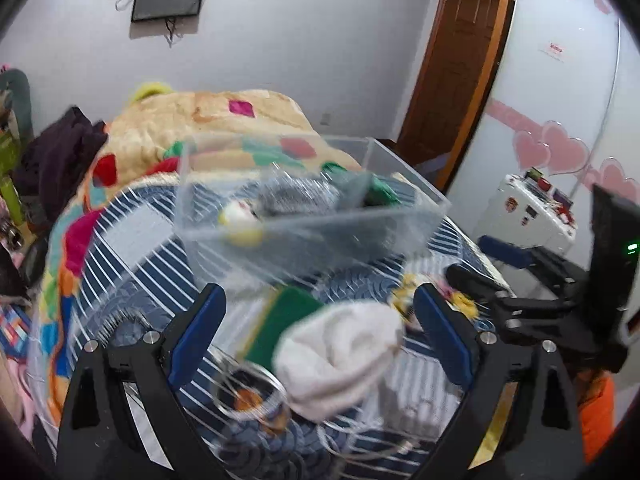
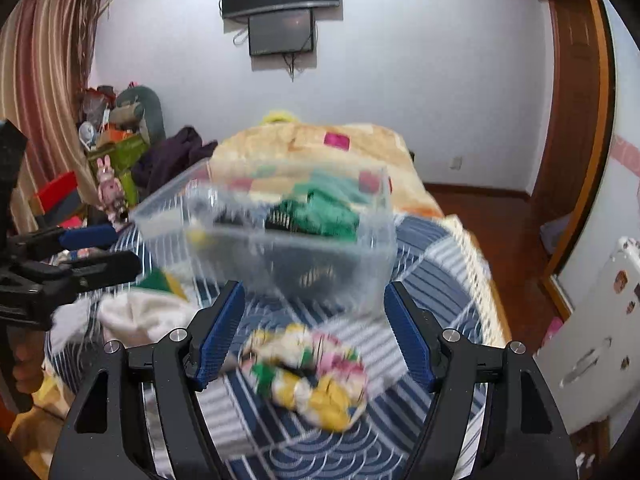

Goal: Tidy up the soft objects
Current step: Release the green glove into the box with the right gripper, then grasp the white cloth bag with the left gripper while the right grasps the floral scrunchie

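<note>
A clear plastic bin (image 1: 304, 216) stands on the blue striped bedspread and holds green and dark cloth items and a white-yellow ball (image 1: 240, 222). My left gripper (image 1: 320, 316) is open above a rolled white cloth (image 1: 340, 360) and a green-and-yellow sponge (image 1: 280, 320). My right gripper (image 2: 316, 320) is open just above a bundled yellow, pink and green cloth (image 2: 312, 376), in front of the bin (image 2: 272, 240). The right gripper (image 1: 480, 256) also shows at the right of the left wrist view, and the left gripper (image 2: 100, 248) at the left of the right wrist view.
A patchwork quilt (image 1: 208, 120) is heaped behind the bin. Metal rings (image 1: 252, 392) lie on the bedspread near the white cloth. Dark clothes (image 2: 172, 160) and clutter sit at the left. A white appliance (image 1: 528, 208) stands right of the bed, near a wooden door (image 1: 460, 60).
</note>
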The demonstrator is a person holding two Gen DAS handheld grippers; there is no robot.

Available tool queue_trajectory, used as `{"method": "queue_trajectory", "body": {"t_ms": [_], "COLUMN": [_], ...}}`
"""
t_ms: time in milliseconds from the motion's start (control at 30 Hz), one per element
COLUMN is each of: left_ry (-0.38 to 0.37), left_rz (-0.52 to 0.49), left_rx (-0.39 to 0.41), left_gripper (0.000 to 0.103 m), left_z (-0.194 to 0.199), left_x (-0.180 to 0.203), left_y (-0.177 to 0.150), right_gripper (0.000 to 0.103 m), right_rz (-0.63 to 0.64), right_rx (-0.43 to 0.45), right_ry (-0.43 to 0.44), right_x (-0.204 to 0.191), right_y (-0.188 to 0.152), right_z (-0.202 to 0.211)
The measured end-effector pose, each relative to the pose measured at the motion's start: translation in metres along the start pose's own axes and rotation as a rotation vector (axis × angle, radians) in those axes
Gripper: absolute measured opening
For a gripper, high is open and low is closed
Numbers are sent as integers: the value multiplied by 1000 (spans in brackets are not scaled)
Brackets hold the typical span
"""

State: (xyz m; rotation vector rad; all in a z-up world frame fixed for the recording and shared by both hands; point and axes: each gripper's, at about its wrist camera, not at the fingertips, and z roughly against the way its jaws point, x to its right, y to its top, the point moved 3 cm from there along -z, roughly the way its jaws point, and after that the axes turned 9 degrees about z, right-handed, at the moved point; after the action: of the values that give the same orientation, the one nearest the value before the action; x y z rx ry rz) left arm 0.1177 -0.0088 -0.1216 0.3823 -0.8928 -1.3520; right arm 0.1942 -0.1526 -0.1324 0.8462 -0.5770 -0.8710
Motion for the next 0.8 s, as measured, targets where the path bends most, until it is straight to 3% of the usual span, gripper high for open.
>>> {"method": "queue_trajectory", "body": {"t_ms": [100,300,533,633,800], "left_ry": [-21,27,70,95,87], "left_rz": [7,-12,-48,-52,-3], "left_rx": [-26,-30,-15,5,17], "left_gripper": [96,95,82,71,48], "left_z": [-3,-10,-17,-18,-17], "left_x": [6,7,9,7,-6], "left_y": [-12,-37,-46,-44,-37], "right_gripper": [69,69,69,69,55], "right_rz": [0,-28,-53,-54,-65], "right_rx": [-41,-90,-123,-133,-138], "right_ry": [10,30,50,58,62], "right_x": [-4,-5,-5,-6,-7], "right_y": [-13,-29,-41,-44,-47], "right_z": [-3,-7,-12,-14,-14]}}
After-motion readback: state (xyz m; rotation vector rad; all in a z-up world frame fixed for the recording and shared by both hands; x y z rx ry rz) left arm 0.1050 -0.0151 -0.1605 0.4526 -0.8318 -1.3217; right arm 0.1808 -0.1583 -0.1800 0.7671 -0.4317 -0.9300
